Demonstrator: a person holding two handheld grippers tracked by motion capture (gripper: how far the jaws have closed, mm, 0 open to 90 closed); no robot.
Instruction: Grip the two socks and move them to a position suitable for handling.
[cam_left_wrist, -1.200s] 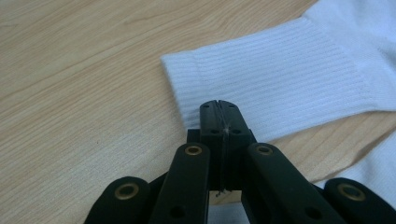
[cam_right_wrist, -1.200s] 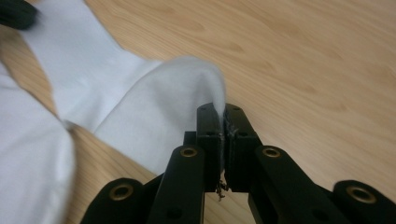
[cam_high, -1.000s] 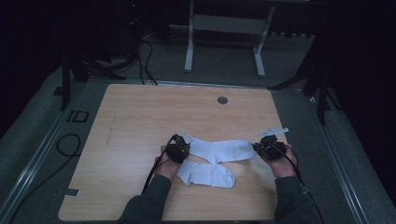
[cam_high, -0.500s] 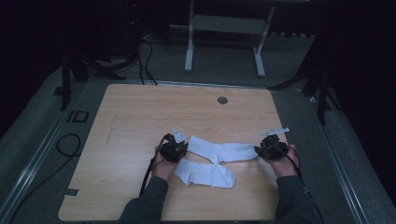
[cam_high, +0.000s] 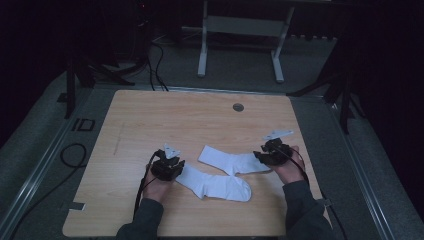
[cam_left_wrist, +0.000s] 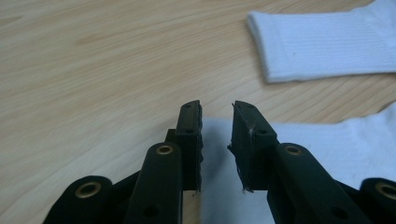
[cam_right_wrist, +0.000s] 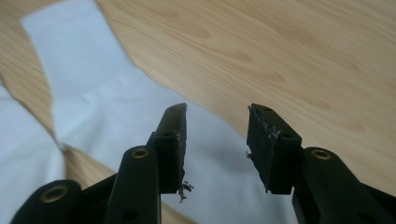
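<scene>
Dim room, wooden table, grey floor

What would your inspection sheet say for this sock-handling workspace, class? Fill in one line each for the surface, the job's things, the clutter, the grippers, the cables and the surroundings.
Surface: wooden table, light grain, with a round grommet near the far edge.
Job's things: two white socks lying flat, the upper sock and the lower sock; whether they overlap cannot be told.
Clutter: nothing seen.
Grippers: left gripper open over the lower sock's end, its jaws just opened, cloth below but not pinched; right gripper open over the upper sock, jaws likewise just opened.
Cables: a black cable trails from the left gripper; more cables lie on the floor behind.
Surroundings: dark room, grey floor, a white stand beyond the table.
</scene>
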